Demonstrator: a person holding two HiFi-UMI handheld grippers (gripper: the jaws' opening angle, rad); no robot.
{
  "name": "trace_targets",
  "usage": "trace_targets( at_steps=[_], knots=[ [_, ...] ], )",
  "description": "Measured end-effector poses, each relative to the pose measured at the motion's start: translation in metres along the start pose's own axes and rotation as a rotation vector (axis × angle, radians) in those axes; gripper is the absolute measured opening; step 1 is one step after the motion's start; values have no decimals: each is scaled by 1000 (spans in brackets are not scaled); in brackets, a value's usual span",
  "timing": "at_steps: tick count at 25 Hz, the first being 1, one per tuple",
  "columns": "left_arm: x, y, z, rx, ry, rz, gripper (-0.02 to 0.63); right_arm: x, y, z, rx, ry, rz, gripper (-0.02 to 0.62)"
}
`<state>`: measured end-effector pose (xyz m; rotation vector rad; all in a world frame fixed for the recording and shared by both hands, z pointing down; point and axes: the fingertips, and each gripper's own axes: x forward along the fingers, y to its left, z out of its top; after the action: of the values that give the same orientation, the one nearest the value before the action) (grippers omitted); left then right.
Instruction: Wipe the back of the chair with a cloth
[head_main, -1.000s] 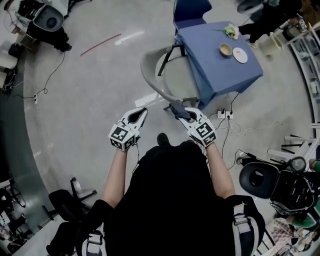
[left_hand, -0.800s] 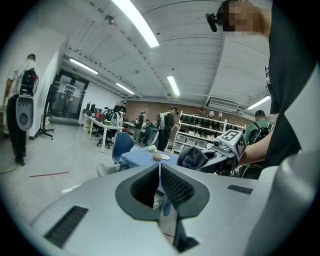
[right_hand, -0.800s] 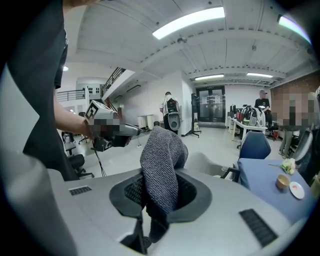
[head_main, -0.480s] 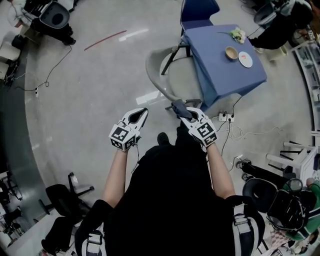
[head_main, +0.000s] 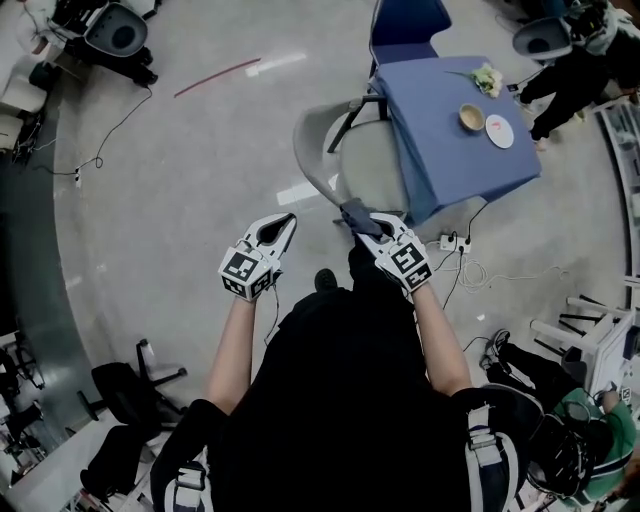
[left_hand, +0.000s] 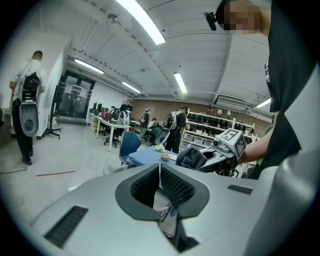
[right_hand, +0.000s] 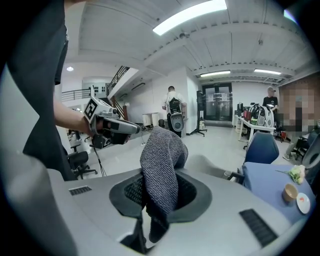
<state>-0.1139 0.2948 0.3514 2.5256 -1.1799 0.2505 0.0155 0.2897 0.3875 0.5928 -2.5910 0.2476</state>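
Note:
A pale grey chair (head_main: 345, 160) stands at the blue-draped table (head_main: 455, 140), its curved back (head_main: 303, 150) turned toward me. My right gripper (head_main: 362, 225) is shut on a dark grey knitted cloth (head_main: 352, 212), held just short of the chair's near edge. In the right gripper view the cloth (right_hand: 161, 172) bulges up out of the jaws, with the chair (right_hand: 212, 165) behind it. My left gripper (head_main: 287, 221) hovers to the left over bare floor, shut and holding nothing (left_hand: 160, 169). From it the right gripper (left_hand: 222, 152) with its cloth (left_hand: 190, 157) shows.
A blue chair (head_main: 405, 25) stands beyond the table, which carries a bowl (head_main: 472, 117), a plate (head_main: 500, 130) and flowers. A power strip and cables (head_main: 450, 245) lie on the floor at the right. Office chairs, equipment and people stand round the room's edges.
The chair and table sit a little nearer to the right gripper and further right in the head view. Both grippers keep their pose, the cloth still held.

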Motion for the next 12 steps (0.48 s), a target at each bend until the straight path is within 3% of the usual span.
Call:
trace_targets(
  at_steps=[12],
  knots=[
    [75,33,37,-17,0,93,31,16,-98,17,-54,15,96,89]
  ],
)
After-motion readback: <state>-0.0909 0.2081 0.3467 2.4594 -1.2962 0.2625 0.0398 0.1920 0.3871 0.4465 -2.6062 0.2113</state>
